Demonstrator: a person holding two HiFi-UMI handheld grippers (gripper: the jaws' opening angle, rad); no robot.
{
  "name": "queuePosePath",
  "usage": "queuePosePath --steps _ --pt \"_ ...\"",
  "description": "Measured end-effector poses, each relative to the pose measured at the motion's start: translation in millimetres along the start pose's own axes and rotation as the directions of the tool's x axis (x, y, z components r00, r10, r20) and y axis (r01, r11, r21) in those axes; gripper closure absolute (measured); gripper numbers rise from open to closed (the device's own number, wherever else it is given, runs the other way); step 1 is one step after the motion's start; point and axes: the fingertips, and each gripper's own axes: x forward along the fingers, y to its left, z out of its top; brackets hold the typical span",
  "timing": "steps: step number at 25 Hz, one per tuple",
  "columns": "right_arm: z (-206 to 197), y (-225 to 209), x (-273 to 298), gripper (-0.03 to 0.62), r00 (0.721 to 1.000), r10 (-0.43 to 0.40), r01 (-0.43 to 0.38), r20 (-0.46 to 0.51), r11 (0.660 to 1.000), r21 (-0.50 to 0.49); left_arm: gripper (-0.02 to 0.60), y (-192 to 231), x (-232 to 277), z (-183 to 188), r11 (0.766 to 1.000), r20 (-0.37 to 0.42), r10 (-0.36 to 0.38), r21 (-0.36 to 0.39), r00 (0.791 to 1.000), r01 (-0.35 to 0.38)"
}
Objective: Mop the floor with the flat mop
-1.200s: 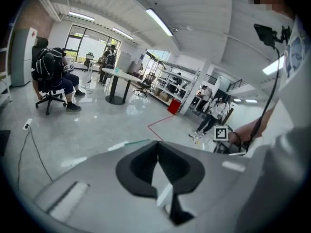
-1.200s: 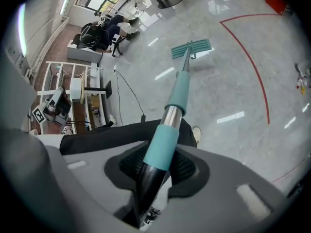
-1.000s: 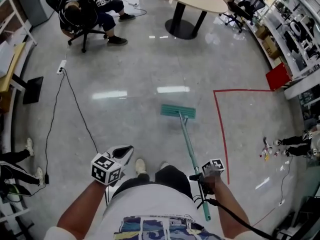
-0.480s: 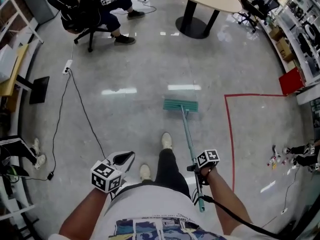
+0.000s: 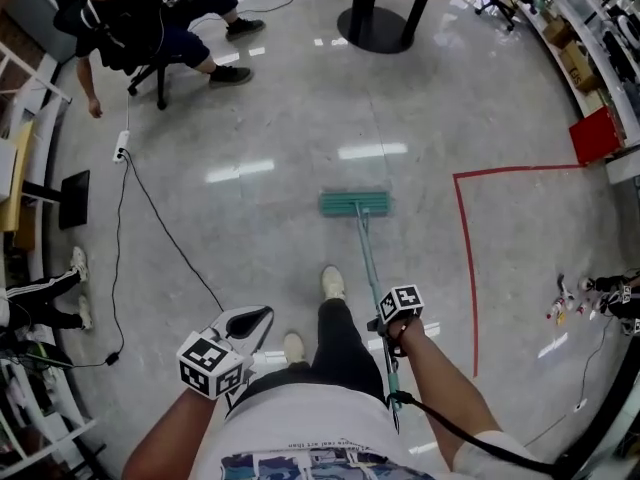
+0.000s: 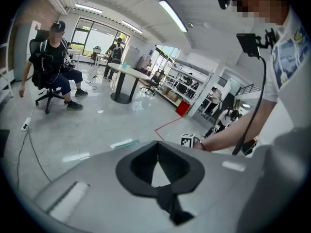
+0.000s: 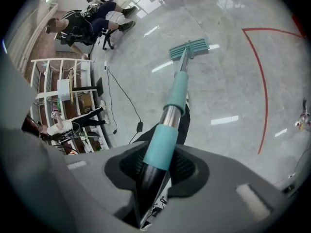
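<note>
**Flat mop gripped on the right, left closed on nothing**

Holding the flat mop [image 5: 354,204] by its handle [image 5: 366,258] in the right gripper [image 5: 393,328], jaws clamped on the teal sleeve near the handle's upper end. Laid flat on the glossy grey floor [image 5: 270,118] at 12 o'clock from the feet, with the handle slanting back from the mop head toward 5 o'clock. Passing just at 3 o'clock of a pale shoe [image 5: 333,283], apart from it.

Carrying the left gripper [image 5: 252,318] at 7 o'clock of the mop head, well apart from the handle. Jaws drawn together at the tips, with nothing between them and only floor seen through the small gap behind.

Bordered at 3 o'clock of the handle by a red tape line [image 5: 466,268], near the mop but not touching it. Far off at 11 o'clock, a seated person [image 5: 130,23] on a wheeled chair. Beyond the mop at 12 o'clock, the dark base of a round table [image 5: 385,30]. Toward 2 o'clock, by the frame's edge, a red box [image 5: 597,133].
</note>
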Motion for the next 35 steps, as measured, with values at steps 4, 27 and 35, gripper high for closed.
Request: queuePosePath --steps 4,27,35 --pt "12.0 -9.1 2.1 0.484 1.0 -0.004 0.005 -0.023 1.0 0.01 0.577 1.4 11.4 16.1 1.0 -0.014 0.001 -0.002 1.0 -0.001" --pt "96.1 -17.6 -13.5 0.505 0.998 -0.048 0.049 -0.036 0.999 0.021 0.577 8.0 43.1 43.6 0.998 -0.035 0.026 -0.053 0.999 -0.028" --pt "158.2 -15.5 -26.6 0.503 0.998 -0.054 0.053 -0.034 0.999 -0.008 0.577 13.4 57.6 68.1 0.995 0.003 0.057 -0.082 0.998 -0.057"
